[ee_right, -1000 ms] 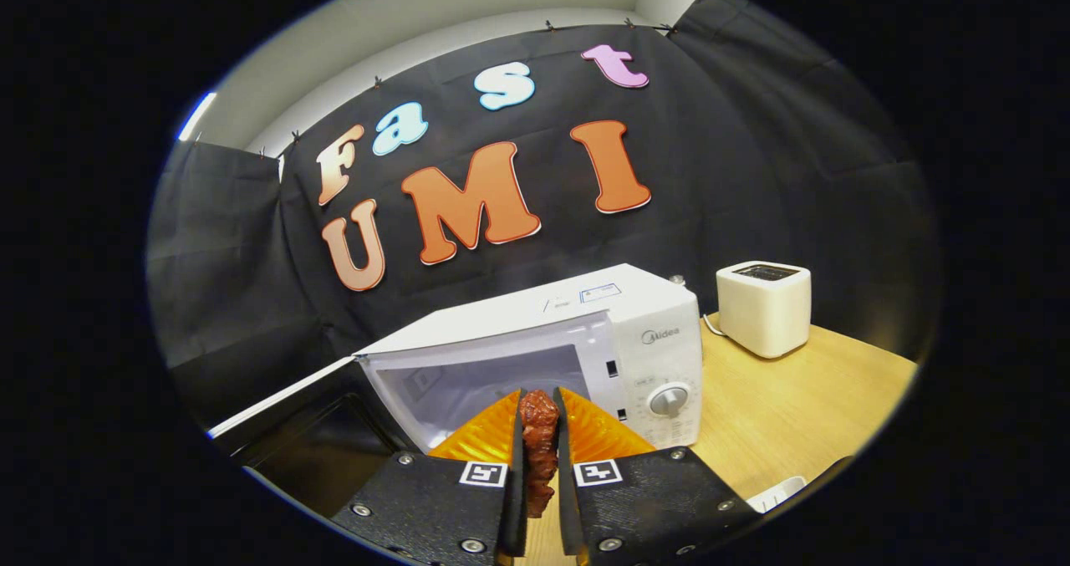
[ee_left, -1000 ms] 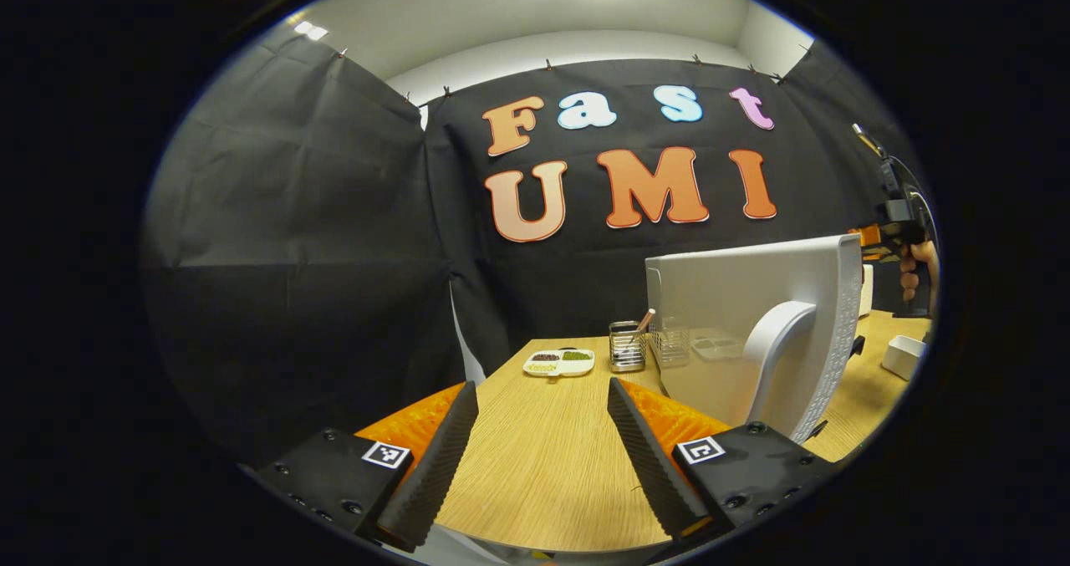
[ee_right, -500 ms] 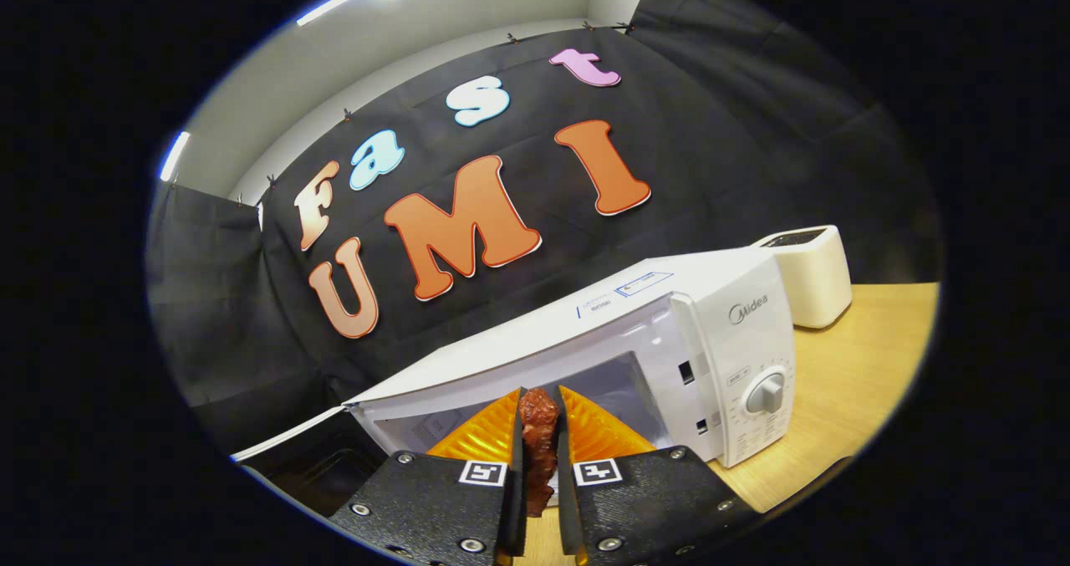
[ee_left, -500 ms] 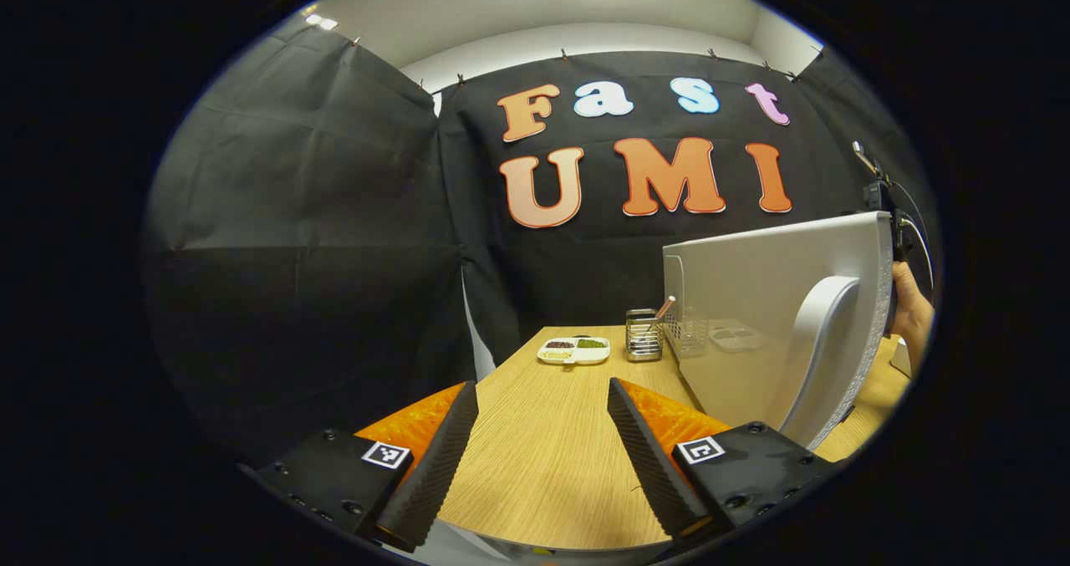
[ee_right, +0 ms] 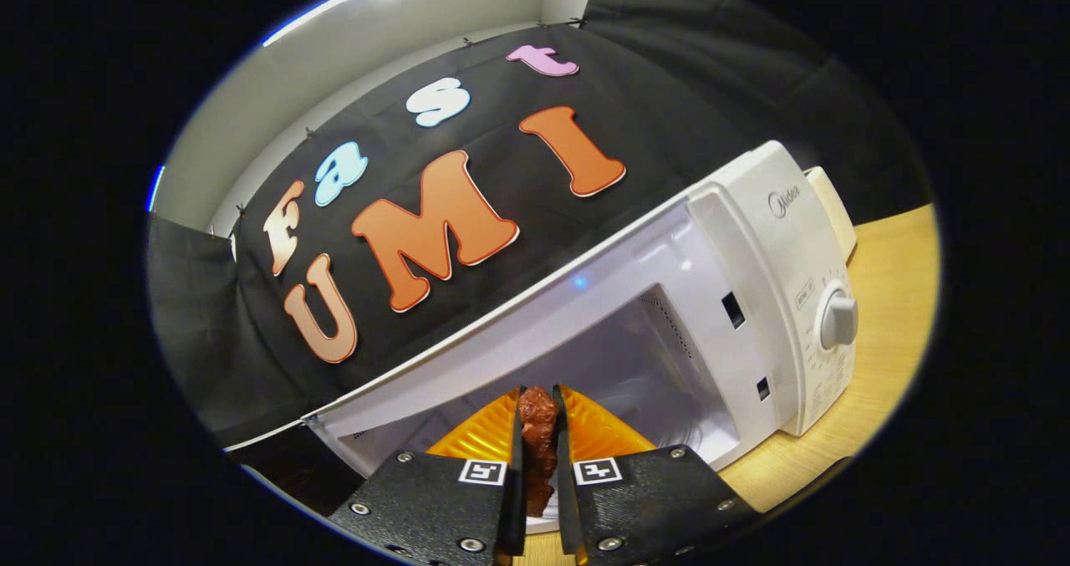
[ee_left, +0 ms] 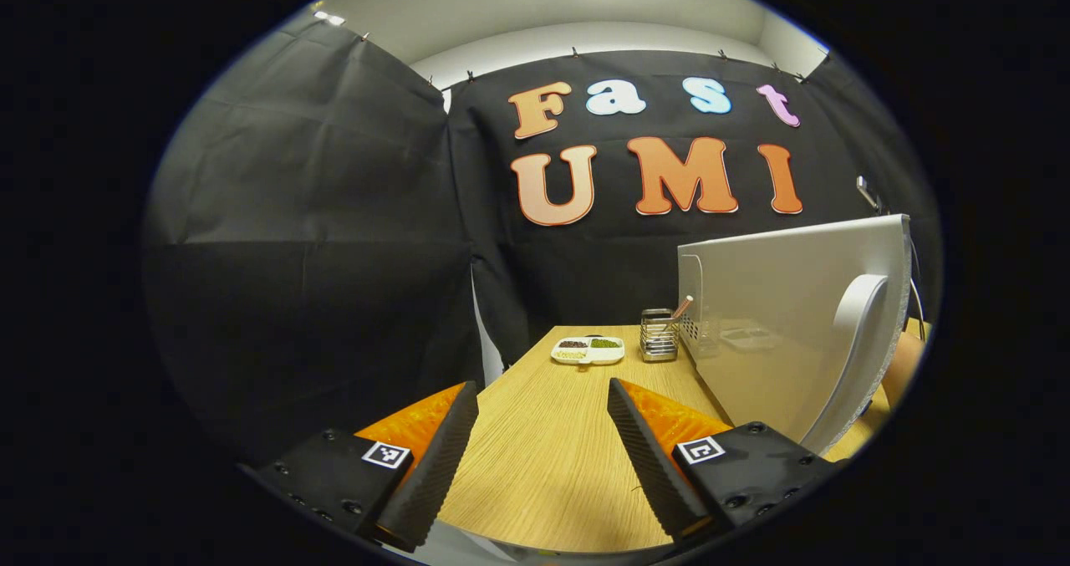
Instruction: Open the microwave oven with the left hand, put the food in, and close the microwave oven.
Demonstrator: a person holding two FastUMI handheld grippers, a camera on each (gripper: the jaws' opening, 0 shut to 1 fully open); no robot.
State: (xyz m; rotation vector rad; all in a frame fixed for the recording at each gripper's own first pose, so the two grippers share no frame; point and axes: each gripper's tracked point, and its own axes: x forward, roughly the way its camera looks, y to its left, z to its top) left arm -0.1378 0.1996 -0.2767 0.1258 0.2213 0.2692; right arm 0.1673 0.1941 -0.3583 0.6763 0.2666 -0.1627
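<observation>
Our right claw point(ee_right: 536, 457) pinches the food point(ee_right: 537, 432), a bumpy brown-red lump, tight between both fingers so it cannot drop. Just ahead of it gapes the microwave oven point(ee_right: 752, 298), smooth white and boxy, with a round knob point(ee_right: 838, 319). Our left claw point(ee_left: 542, 457) is spread wide with nothing in it, its ridged fingers over the wooden table point(ee_left: 543, 466). Beside it, to its right, stands the swung-out door point(ee_left: 794, 315), so we think it waits to push that shut.

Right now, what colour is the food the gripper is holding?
Dark reddish-brown, like cooked meat. The food shows best in the right gripper view, pinched by the right gripper.
</observation>
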